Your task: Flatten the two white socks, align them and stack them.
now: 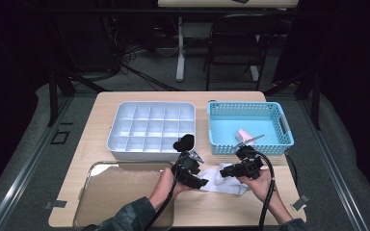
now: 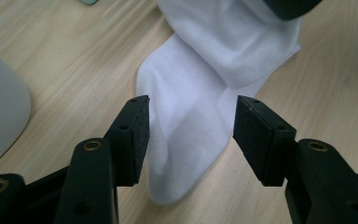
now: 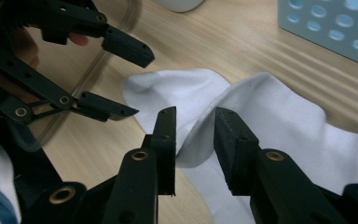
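A white sock lies crumpled on the wooden table near its front edge, between my two grippers. My left gripper stands open astride the sock's rounded end, its pads clear of the cloth. It shows in the high view at the sock's left end and in the right gripper view. My right gripper has a raised fold of the sock between its jaws, which stand slightly apart and do not pinch it. In the high view it is over the sock's right part.
A white compartment box sits at the back left and a blue perforated basket at the back right, holding a pink item. A clear flat tray lies at the front left, beside the left hand.
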